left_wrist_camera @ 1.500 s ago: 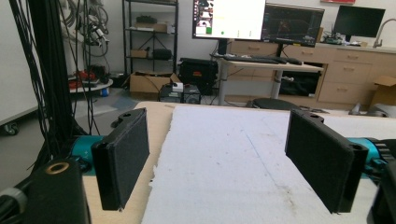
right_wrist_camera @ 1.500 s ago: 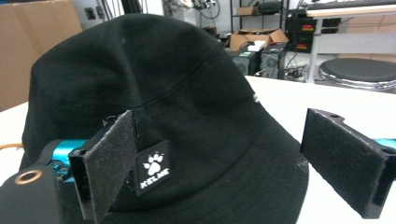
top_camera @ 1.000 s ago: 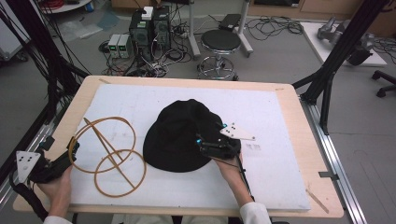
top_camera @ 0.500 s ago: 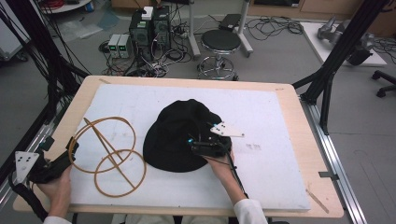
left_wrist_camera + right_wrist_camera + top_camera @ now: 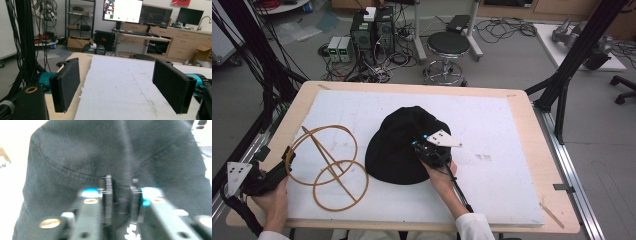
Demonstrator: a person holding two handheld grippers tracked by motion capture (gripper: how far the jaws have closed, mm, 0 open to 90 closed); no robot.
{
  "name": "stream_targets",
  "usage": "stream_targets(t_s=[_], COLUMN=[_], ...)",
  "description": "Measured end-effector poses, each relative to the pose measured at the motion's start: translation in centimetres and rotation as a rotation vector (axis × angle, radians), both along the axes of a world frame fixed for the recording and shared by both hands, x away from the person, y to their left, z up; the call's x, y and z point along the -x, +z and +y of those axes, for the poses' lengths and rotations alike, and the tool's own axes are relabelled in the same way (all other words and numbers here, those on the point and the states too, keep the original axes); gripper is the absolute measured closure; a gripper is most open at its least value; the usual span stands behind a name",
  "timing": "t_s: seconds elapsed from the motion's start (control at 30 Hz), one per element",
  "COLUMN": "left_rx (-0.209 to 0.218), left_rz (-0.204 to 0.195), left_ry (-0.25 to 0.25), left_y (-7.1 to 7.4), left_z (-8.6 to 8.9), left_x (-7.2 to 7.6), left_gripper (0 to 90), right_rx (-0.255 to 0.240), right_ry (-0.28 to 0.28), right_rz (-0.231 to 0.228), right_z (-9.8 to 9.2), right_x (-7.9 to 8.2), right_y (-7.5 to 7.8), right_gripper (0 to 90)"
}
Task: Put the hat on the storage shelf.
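At the far left of the high view, the left gripper (image 5: 274, 172) is resting at the table's (image 5: 522, 125) near-left corner, held by the person's left hand (image 5: 274, 200). In the left gripper view its jaws are standing wide apart over the white mat (image 5: 120, 87), with nothing between them. Just beside it, a wooden stand (image 5: 329, 167) made of two rings joined by a crossing stick is lying on the white mat (image 5: 492, 130); one ring is standing upright and the other is lying flat.

To the right of the stand, apart from it, a black hat (image 5: 399, 145) is lying near the middle of the mat, crown up.

The right gripper (image 5: 424, 147), held by the right hand (image 5: 442, 175), is sitting at the hat's near-right edge, pointing toward the far left. Its jaws have just been closing. In the right gripper view they are standing narrow, and a fold of the hat's (image 5: 100, 152) black fabric is pinched between the pads, just below a stitched seam.
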State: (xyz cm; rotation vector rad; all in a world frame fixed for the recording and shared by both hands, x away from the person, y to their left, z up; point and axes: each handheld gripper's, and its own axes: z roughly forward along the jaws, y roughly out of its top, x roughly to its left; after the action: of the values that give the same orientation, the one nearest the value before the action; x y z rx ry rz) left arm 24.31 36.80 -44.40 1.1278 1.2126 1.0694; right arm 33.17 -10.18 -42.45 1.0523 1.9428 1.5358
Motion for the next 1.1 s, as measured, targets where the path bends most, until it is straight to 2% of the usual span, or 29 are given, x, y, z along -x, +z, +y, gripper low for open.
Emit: stream_targets(t_s=[0.07,0.13,0.6,0.8,1.0,1.1], left_rx=[0.002,0.003,-0.007,-0.004,-0.004,-0.003], left_rz=[0.001,0.000,0.000,0.002,0.002,0.001], left_ry=[-0.002,-0.003,-0.011,-0.013,-0.019,-0.019], left_y=[0.0,0.0,0.0,0.0,0.0,0.1], left_z=[0.0,-0.1,-0.4,-0.5,-0.6,-0.6], left_x=[-0.1,-0.2,-0.3,-0.3,-0.5,-0.4], left_gripper=[22.5,22.5,22.7,22.7,22.8,22.8], right_rx=[-0.007,0.010,0.031,-0.019,-0.088,-0.107], right_ry=[0.006,0.008,0.014,0.043,0.029,0.021], right_rz=[0.003,-0.015,-0.051,-0.062,-0.110,-0.134], right_z=[-0.2,-0.2,-0.5,-1.3,-1.9,-2.4], right_x=[0.0,0.1,0.5,0.5,1.1,1.2], right_y=[-0.1,-0.1,0.2,0.9,2.4,3.1], right_gripper=[85.0,85.6,85.9,86.1,86.1,86.1])
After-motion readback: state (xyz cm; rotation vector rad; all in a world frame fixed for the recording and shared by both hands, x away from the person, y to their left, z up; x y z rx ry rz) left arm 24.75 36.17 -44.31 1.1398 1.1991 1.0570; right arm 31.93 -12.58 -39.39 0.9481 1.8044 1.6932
